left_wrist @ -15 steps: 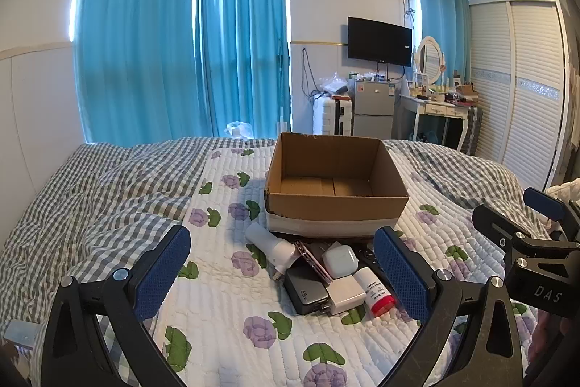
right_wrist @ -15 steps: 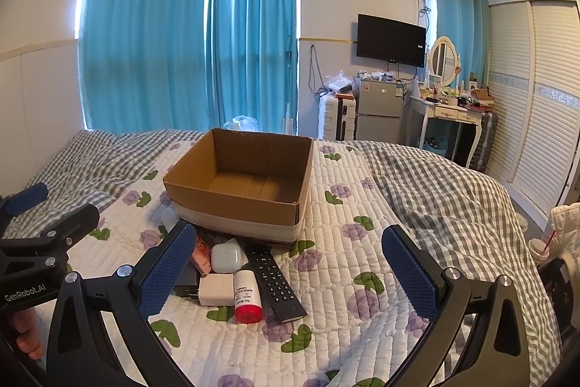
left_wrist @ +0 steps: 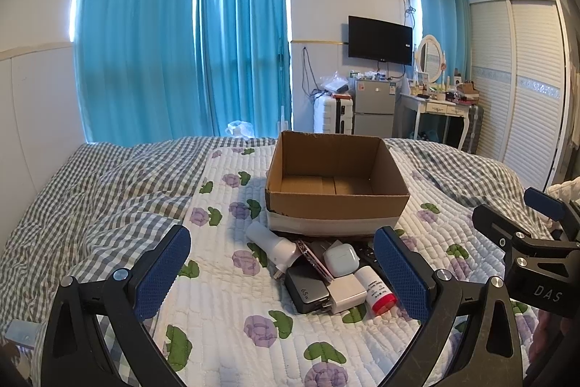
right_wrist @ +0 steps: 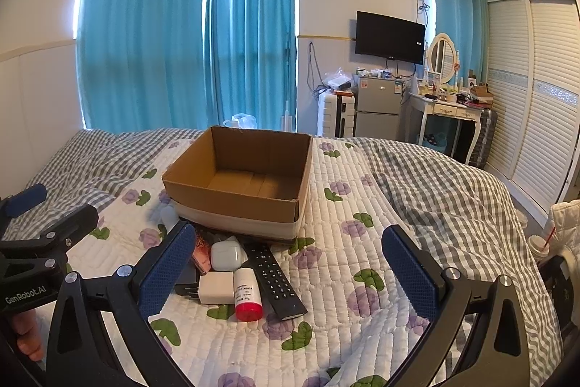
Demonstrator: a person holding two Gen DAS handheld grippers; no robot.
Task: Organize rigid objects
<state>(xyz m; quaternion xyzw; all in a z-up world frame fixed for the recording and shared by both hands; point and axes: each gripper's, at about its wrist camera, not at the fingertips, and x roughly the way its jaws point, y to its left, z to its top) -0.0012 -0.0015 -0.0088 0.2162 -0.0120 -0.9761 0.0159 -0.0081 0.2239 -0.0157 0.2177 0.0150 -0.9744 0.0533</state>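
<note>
bed [left_wrist: 224,296]: quilted, soft; small items piled against empty cardboard box [left_wrist: 337,198]
left hand-held gripper [left_wrist: 282,274]: released
right hand-held gripper [right_wrist: 286,274]: released
risk: red-capped bottle [right_wrist: 247,294] may roll when neighbours are pulled

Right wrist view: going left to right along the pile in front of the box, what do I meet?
White charger → red-capped bottle → remote. The earbud case sits behind the charger and bottle, so its place in the order is unclear.

Open quilt [right_wrist: 348,263] right of the remote [right_wrist: 275,278]; cardboard box [left_wrist: 335,184] directly behind the clutter.
</note>
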